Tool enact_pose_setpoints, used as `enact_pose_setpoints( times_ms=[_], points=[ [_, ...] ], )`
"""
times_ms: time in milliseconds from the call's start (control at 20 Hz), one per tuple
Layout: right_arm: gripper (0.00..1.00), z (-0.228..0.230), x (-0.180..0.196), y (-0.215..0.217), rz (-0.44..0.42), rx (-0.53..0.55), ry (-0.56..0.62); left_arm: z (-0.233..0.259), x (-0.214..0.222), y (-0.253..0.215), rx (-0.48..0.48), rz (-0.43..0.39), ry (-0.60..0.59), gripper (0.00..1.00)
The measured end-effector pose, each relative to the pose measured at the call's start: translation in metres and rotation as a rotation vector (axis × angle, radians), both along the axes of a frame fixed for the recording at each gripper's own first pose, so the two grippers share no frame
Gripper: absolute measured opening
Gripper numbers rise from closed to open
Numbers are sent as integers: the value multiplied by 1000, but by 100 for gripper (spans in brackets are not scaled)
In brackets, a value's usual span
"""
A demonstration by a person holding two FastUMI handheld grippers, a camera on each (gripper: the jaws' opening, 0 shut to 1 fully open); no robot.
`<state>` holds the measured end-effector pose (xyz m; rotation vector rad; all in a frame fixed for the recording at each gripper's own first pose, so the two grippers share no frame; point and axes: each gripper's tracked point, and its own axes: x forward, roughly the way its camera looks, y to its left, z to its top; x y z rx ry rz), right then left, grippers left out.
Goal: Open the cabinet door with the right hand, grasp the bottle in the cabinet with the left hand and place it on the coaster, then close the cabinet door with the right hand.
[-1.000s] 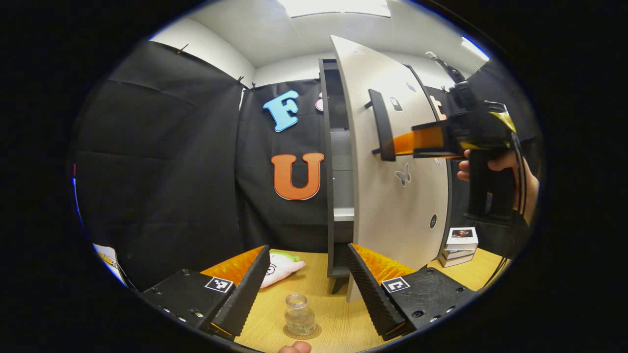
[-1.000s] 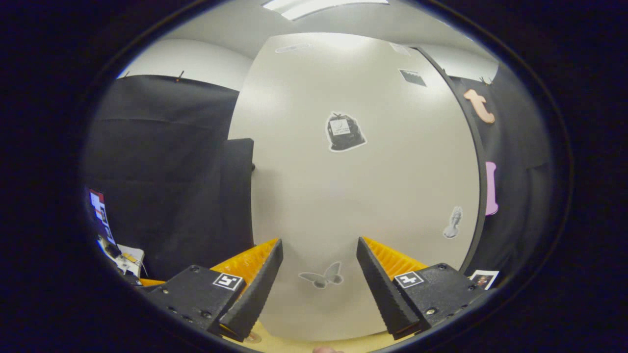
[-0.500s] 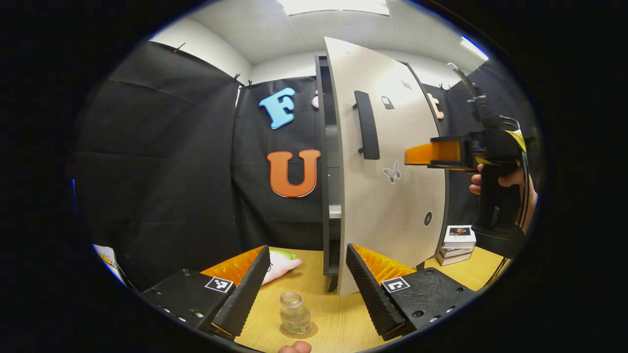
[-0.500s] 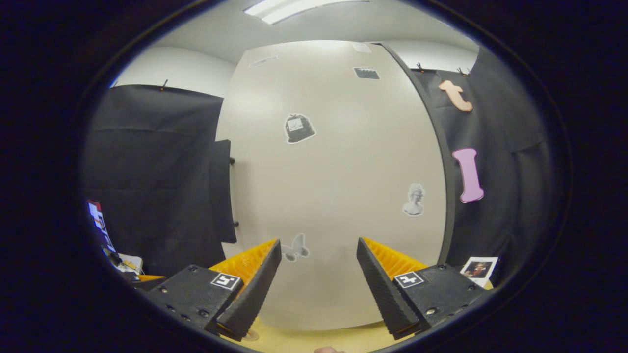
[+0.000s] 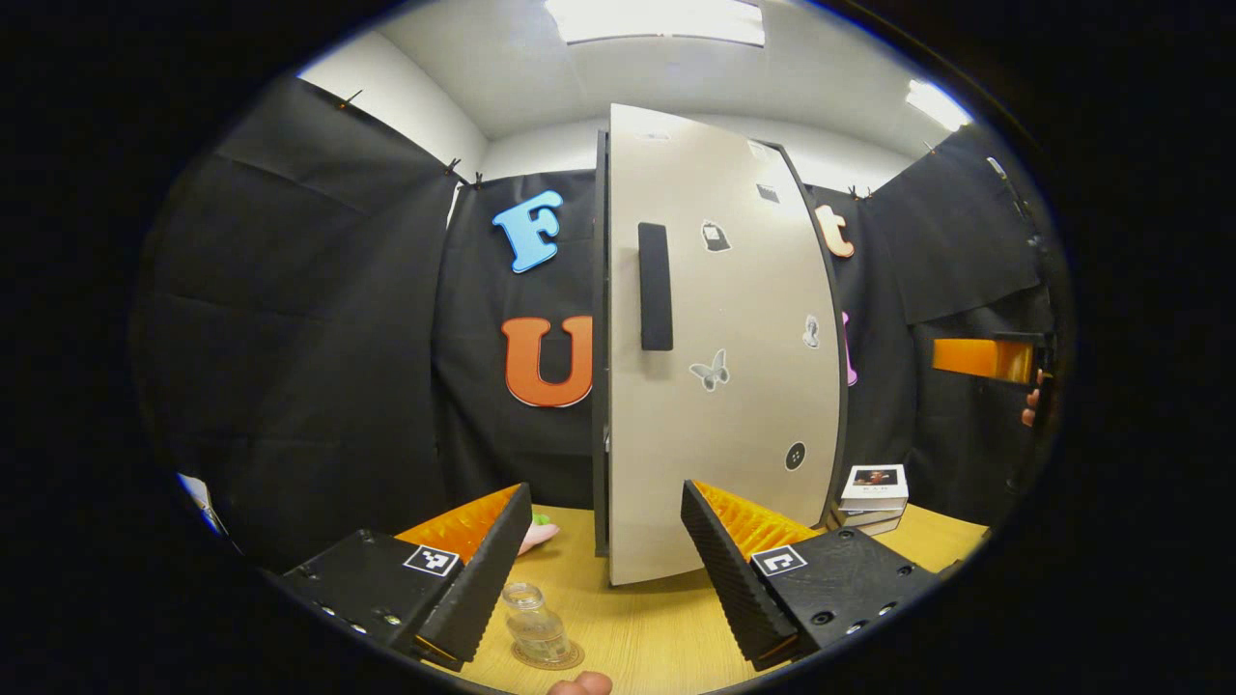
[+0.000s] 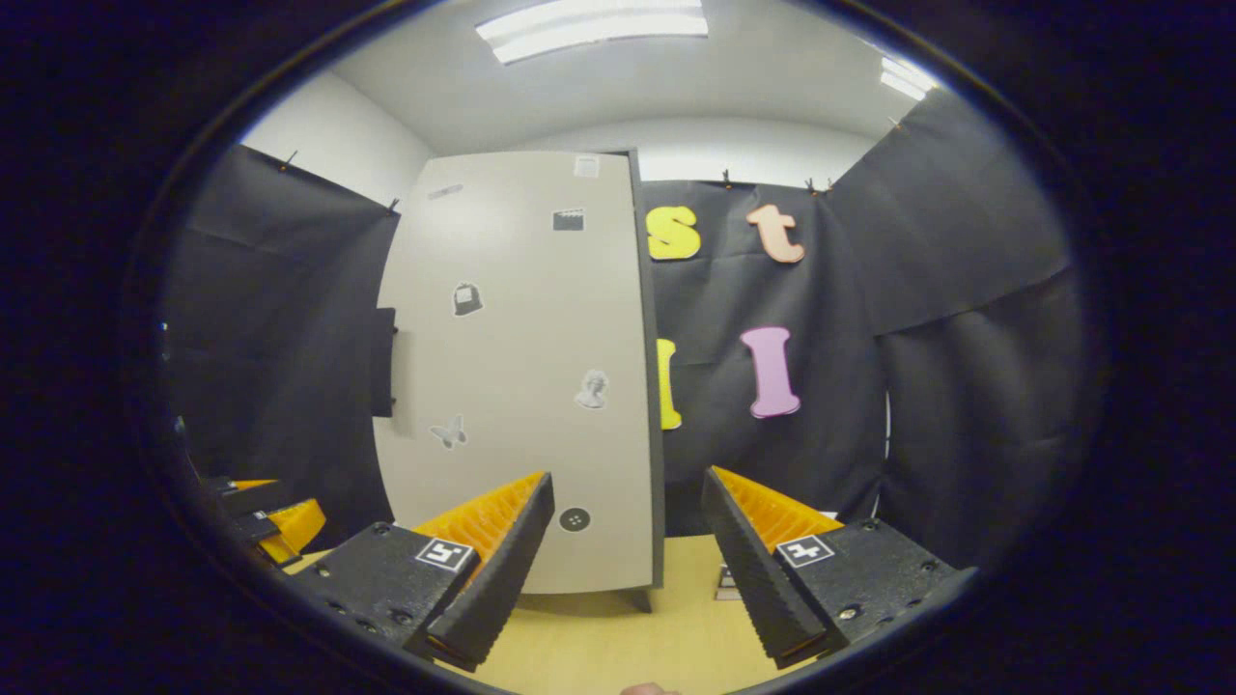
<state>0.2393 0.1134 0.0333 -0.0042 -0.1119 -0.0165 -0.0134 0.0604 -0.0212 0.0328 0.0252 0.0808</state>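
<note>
The white cabinet door point(image 5: 734, 386) with its dark handle point(image 5: 655, 287) lies flat against the dark cabinet body, shut or nearly so. A small clear glass bottle point(image 5: 534, 623) stands upright on a round coaster point(image 5: 552, 659) on the wooden table, just by my left gripper's point(image 5: 603, 569) left finger; that gripper is open and holds nothing. The right gripper point(image 5: 985, 359) hangs at the far right, held by a hand, well off the door. In the right gripper view the door point(image 6: 521, 386) and handle point(image 6: 383, 362) stand ahead and left, and my right gripper point(image 6: 626, 560) is open and empty.
A pale plush toy point(image 5: 536, 533) lies on the table left of the cabinet. A short stack of boxes point(image 5: 874, 487) sits to its right. The wooden tabletop point(image 6: 599, 642) runs in front of the cabinet. The left gripper point(image 6: 261, 507) shows at the lower left of the right gripper view.
The door has swung from partly open to flat against the cabinet. The right gripper has drawn back from the door to the right. The bottle stays on the coaster.
</note>
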Motion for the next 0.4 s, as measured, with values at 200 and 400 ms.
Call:
enact_pose_setpoints(
  times_ms=[200, 400],
  points=[
    [99, -3, -34, -43, -88, -18, 0, 7, -13, -10, 12, 0, -27, 94],
    [99, 3, -51, -61, -106, 9, -3, 9, -15, -23, 24, -4, -48, 94]
  ],
)
